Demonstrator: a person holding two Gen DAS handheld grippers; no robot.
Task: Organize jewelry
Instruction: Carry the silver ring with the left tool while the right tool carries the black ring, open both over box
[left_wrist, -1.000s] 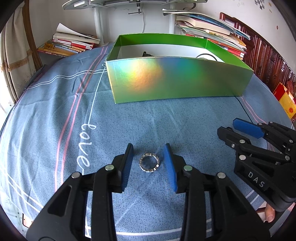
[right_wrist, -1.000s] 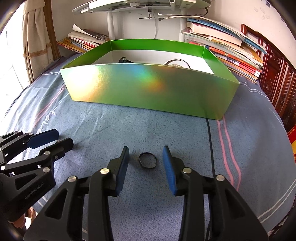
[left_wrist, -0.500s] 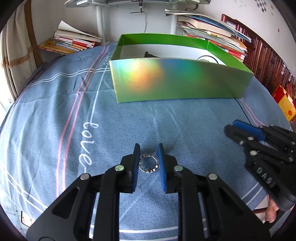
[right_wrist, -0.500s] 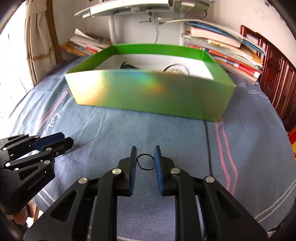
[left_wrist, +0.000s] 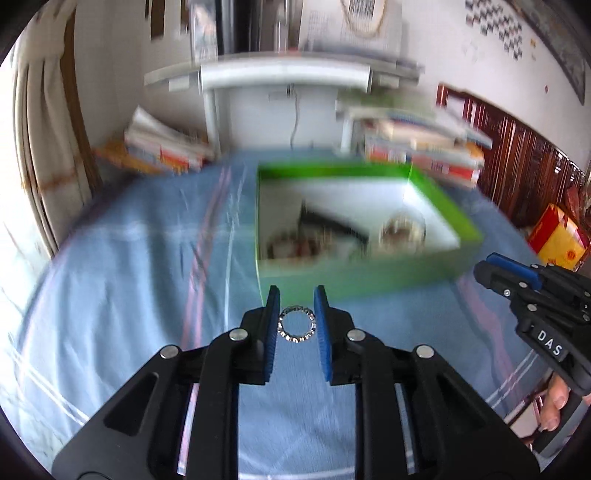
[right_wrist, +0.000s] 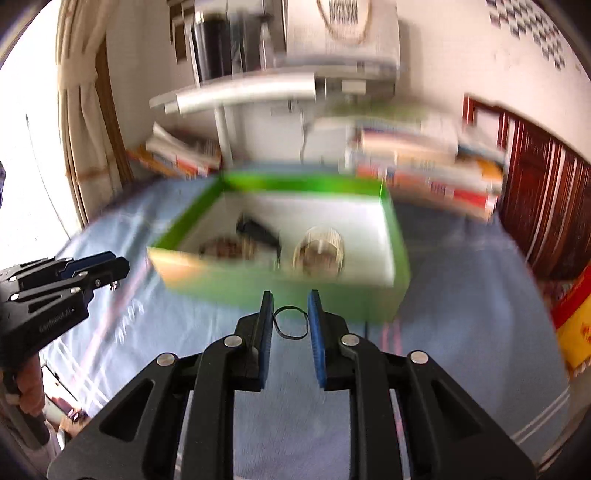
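Left wrist footage is taken up by a blue bedspread (left_wrist: 122, 280) with pale and pink stripes, spread as the working surface. Behind it a white desk (left_wrist: 284, 74) is seen against the wall, with stacks of books (left_wrist: 162, 147) on the floor on either side and dark carved wooden panelling (left_wrist: 524, 162) to the right. Everything beyond the grippers is smeared by motion blur.

A green box (left_wrist: 369, 280) of glossy card with a white inside is set on the bedspread. Inside it a dark object and some beaded pieces are glimpsed, too blurred to name.

The left gripper (left_wrist: 296, 325), black plastic with ribbed blue pads, is clamped on a silver ring (left_wrist: 296, 328) of small sparkling links, which is held clear of the cloth in front of the box's near wall. The right gripper (right_wrist: 290, 325) is closed in the same way on a thin black band (right_wrist: 290, 323), a plain smooth loop pinched slightly oval between the pads.

Only in the right wrist view is a rainbow sheen visible on the box's left corner, and a curtained window (right_wrist: 74, 110) bright at the left. Only in the left wrist view is a red and yellow carton (left_wrist: 557, 236) shown beside the panelling, with fingertips (left_wrist: 554, 406) under the right gripper's handle.
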